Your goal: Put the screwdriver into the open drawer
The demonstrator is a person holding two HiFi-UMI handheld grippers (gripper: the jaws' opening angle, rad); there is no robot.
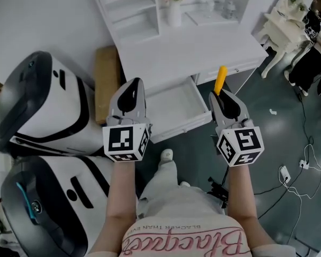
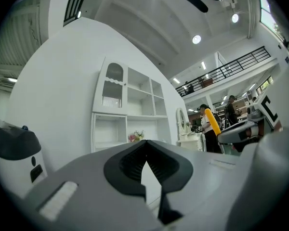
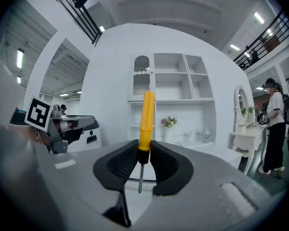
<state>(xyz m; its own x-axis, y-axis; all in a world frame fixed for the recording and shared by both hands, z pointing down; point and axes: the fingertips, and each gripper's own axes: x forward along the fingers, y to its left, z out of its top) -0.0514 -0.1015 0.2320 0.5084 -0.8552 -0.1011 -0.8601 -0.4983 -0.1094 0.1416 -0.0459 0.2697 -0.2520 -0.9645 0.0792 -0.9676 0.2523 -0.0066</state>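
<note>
Screwdriver (image 3: 145, 124): clamped in the right gripper (image 3: 143, 150). In the right gripper view it stands upright at frame centre. The jaws press on the dark collar at the base of the yellow handle. The handle rises above the jaws and the bare metal shaft hangs below them.

In the head view the screwdriver (image 1: 221, 79) shows as a yellow handle projecting beyond the tips of the right gripper (image 1: 223, 98), right of centre. It lies just beside the right front corner of the open drawer (image 1: 174, 106), against the front edge of the white desk (image 1: 203, 47). It is not inside the drawer.

Drawer: pulled out from the desk toward the lower part of the frame. The visible part of its white interior holds nothing.

Left gripper (image 1: 131, 87): at centre left in the head view, over the drawer's left end. In its own view the left gripper (image 2: 145, 150) has its jaw tips meeting, with nothing between them. The yellow handle (image 2: 212, 121) appears at that view's right.

Surroundings: a vase of flowers (image 1: 174, 9) stands on the desk at top centre. A cardboard box (image 1: 106, 79) lies left of the desk. Two white and black machines (image 1: 43, 106) fill the left side.
</note>
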